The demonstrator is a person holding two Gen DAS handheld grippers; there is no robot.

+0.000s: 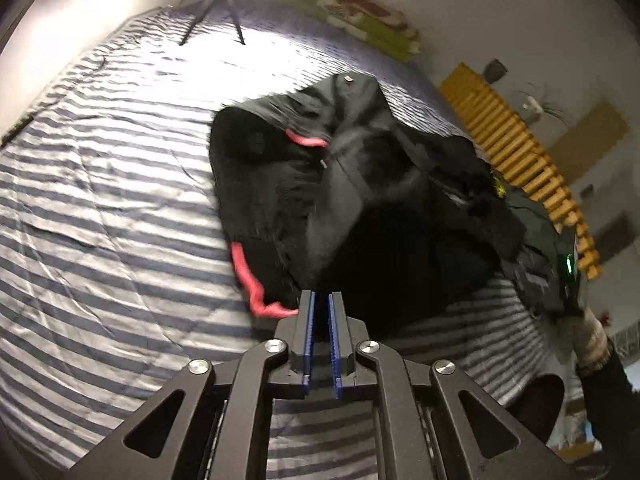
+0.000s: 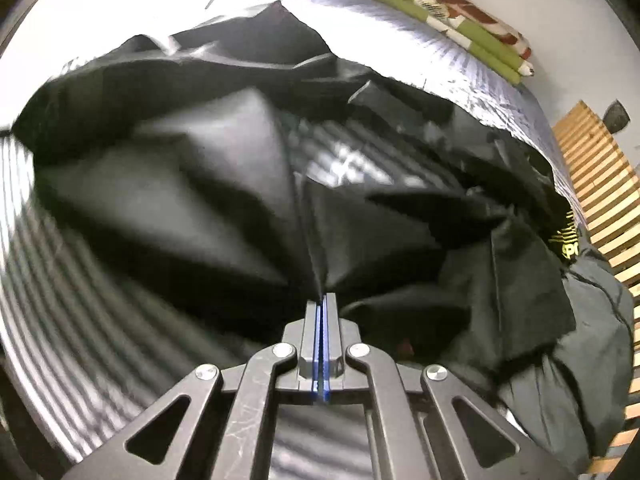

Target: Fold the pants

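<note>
**Two grippers pinching black pants above a striped bed**

Nearest the lens in the right wrist view, the right gripper (image 2: 322,300) is clenched, its blue pads pressed together on a fold of the black pants (image 2: 224,184); the cloth fans out from the pinch in taut creases and hangs lifted, with the striped bedcover (image 2: 60,280) showing beneath and through a gap in the fabric. In the left wrist view the left gripper (image 1: 322,300) stands with its jaws a narrow slit apart; dark cloth lies in the slit, so it appears to be grasping an edge of the pants, though the hold looks light; a pink drawstring (image 1: 248,276) dangles just beside its tip. The pants lie bunched in the middle of the bed, not yet folded; a second dark garment (image 2: 580,340) lies touching them on the right, towards the slatted bed edge (image 2: 600,200). A folded green blanket (image 2: 452,20) lies at the far side; a tripod (image 1: 218,8) stands on the bed.

Risks, as a judgement: the thin pinches may slip as the cloth is pulled; the neighbouring garment may drag along; the drawstring may snag in the jaws; the bunched legs may fold unevenly.
</note>
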